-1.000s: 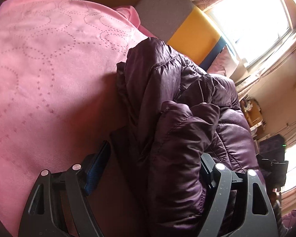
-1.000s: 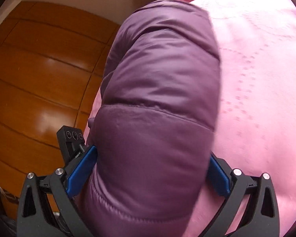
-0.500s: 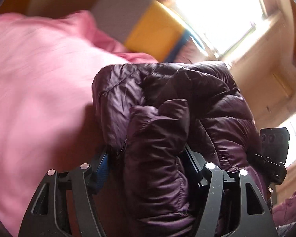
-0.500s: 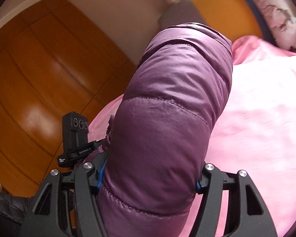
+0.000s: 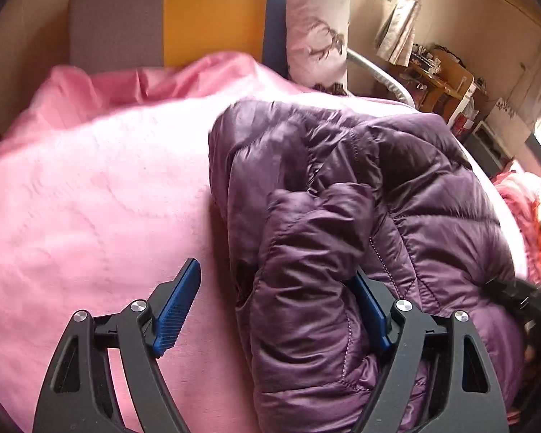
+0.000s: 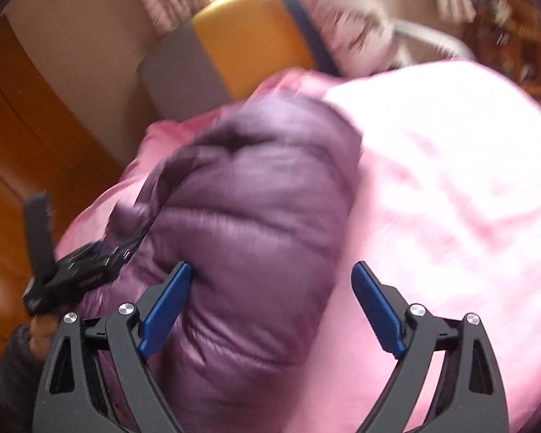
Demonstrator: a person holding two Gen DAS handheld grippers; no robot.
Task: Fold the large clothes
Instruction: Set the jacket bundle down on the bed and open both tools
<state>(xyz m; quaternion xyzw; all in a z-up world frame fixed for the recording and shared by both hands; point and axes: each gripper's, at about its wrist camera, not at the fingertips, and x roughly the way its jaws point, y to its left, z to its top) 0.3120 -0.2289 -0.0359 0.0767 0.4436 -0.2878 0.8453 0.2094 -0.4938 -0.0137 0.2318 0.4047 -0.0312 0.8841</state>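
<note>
Two tongs stand spread: from the left wrist, the left tongs [image 5: 277, 306] straddle the purple jacket's [image 5: 360, 195] near edge on the pink bed [image 5: 90, 198] (one pad clear), while from the right wrist, the right tongs [image 6: 274, 310], jaws just reopened, straddle its other end lengthwise.

The right wrist view is motion-blurred, smearing the purple jacket [image 6: 256, 216] and the pillow [image 6: 346, 25]. In the left wrist view, the jacket's lower end runs off the bottom edge, and the cluttered wooden desk [image 5: 440, 72] is too small to read.
</note>
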